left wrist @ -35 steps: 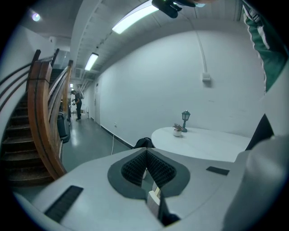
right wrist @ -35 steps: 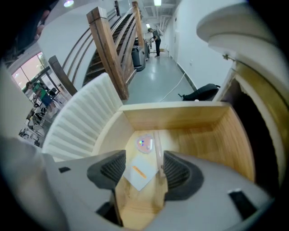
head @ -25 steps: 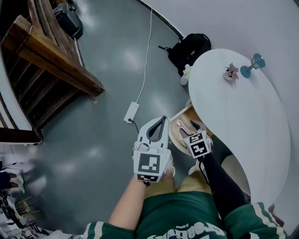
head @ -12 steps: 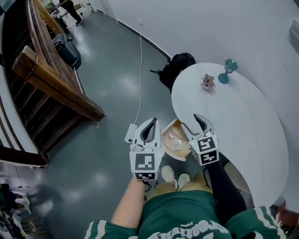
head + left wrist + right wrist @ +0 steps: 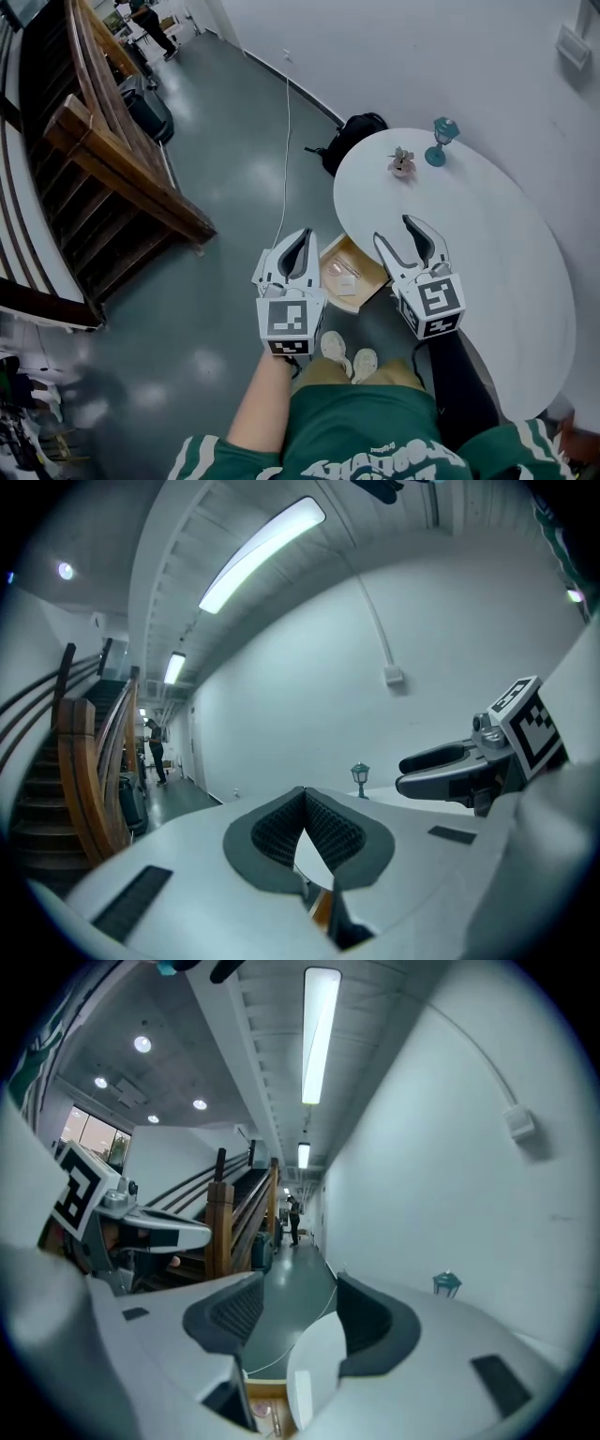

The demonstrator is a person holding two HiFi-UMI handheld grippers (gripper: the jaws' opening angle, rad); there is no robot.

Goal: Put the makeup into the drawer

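A wooden drawer [image 5: 330, 249] stands pulled out from under the white oval table [image 5: 478, 253]. Small pale makeup items [image 5: 344, 285] lie inside it. Both grippers hang high above the floor and point roughly level. My left gripper [image 5: 305, 236] is left of the drawer, its tips meeting with nothing between them [image 5: 305, 803]. To the drawer's right, over the table edge, my right gripper [image 5: 396, 234] stands open and empty [image 5: 298, 1309]. Under its jaws the drawer [image 5: 259, 1395] shows in the right gripper view.
A small potted plant [image 5: 401, 161] and a teal lantern [image 5: 439, 141] stand at the table's far end. A black backpack [image 5: 354, 133] sits on the floor behind it, beside a white cable [image 5: 285, 141]. A wooden staircase [image 5: 112, 169] rises at left. My shoes [image 5: 343, 352] are below.
Both grippers have risen, the right one much more, coming up from the drawer and tilting toward level. The drawer now lies between and below them.
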